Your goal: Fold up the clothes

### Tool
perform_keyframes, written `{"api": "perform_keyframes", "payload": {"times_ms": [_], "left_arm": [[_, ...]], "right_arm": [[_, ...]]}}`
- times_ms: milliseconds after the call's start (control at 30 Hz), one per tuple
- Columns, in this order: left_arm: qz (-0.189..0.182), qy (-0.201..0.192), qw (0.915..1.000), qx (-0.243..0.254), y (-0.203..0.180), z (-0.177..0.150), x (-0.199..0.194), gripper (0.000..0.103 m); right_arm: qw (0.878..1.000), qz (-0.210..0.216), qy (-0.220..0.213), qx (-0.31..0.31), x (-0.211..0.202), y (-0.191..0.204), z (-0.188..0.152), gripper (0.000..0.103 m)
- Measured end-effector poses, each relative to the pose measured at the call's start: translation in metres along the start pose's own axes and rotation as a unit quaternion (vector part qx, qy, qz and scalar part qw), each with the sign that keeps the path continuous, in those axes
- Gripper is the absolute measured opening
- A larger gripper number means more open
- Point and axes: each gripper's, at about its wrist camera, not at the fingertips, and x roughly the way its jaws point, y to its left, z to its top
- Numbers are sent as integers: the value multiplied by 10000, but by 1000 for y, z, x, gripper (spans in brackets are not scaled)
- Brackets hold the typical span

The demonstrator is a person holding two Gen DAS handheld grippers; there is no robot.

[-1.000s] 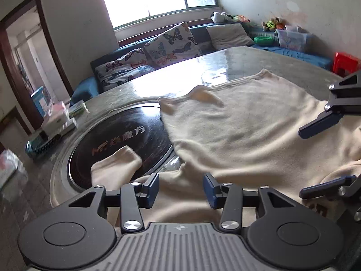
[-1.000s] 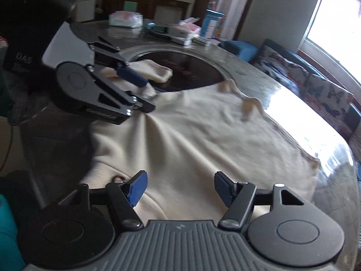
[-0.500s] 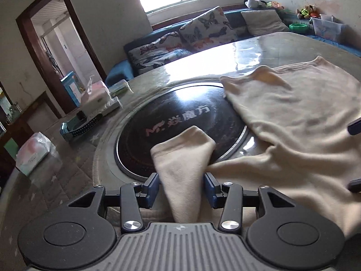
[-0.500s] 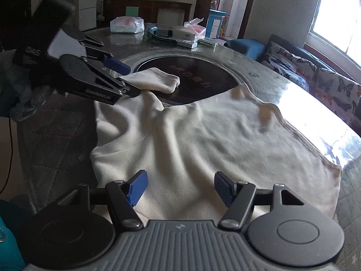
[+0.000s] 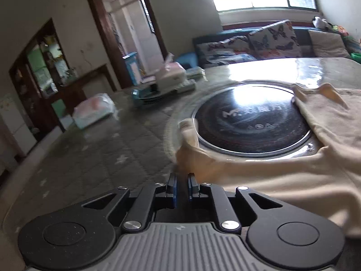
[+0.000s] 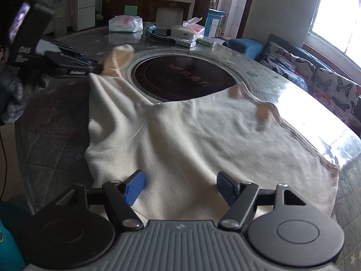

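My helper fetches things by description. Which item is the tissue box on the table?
Start at the black disc set in the table. Beyond its far rim lies clutter; the tissue box is the white block with tissue sticking up, right of the crinkly plastic pack.

"DAS" on left hand-held gripper (image 6: pixel 100 67), hotplate (image 6: pixel 185 79) logo perhaps "M…"

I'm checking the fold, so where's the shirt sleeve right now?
In the right wrist view the sleeve stretches left off the cream shirt, beside the round black hotplate, its base pinched in the left gripper.
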Motion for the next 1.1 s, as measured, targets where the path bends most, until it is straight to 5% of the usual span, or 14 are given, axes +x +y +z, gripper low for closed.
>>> {"api": "perform_keyframes", "payload": {"times_ms": [100,233,367,767,900,1000,1100], "left_arm": [[80,35,9989,-467,20,-2,-9,33],[264,295,9953,-884,42,3,1,31],[-295,452,9935,-1005,43,13,14,32],[-638,632,9859,-1414,27,29,50,34],[-654,576,9899,-1117,19,29,53,31],[-560,411,9935,-906,13,29,52,7],[-54,183,9954,-942,17,27,45,3]], "right_arm": [[10000,14,-11,-6,-1,-2,-1,72],[10000,23,-11,-24,-1,-3,-1,73],[10000,-1,-15,-47,-2,-1,-1,73],[10000,-24,-9,-53,-3,-1,-1,73],[10000,-16,-12,-29,-2,-2,-2,74],[10000,-27,-17,-13,-2,-2,-2,75],[10000,-51,-23,-6,-3,-1,-2,75]]}}
